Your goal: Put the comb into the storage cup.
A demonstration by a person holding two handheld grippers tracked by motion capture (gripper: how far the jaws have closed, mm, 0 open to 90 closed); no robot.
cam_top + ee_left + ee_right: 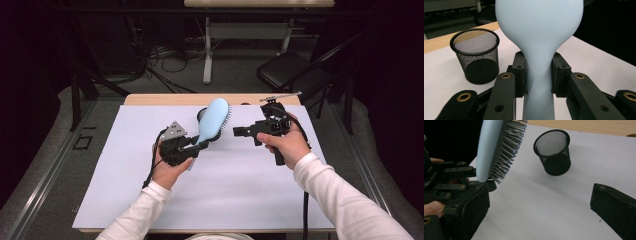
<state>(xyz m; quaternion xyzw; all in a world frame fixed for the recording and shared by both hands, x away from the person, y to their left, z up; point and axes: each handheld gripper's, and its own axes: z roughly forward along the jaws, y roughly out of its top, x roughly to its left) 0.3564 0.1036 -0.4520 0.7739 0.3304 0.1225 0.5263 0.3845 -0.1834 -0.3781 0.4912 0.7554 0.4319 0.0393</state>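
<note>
Left tool (538,75): hairbrush (214,120) head-up, away

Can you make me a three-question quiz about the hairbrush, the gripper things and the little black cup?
1. Where does the left gripper grip the hairbrush?
A) on its bristles
B) on its narrow handle
C) on its top tip

2. What colour is the hairbrush?
A) light blue
B) red
C) green

3. How is the mesh cup?
A) lying on its side
B) upside down
C) standing upright and empty

Answers: 1 B, the left gripper view shows its pads pressed on both sides of the handle. 2 A, its back is pale blue. 3 C, its open rim faces up on the white table cover and nothing shows inside it.
</note>
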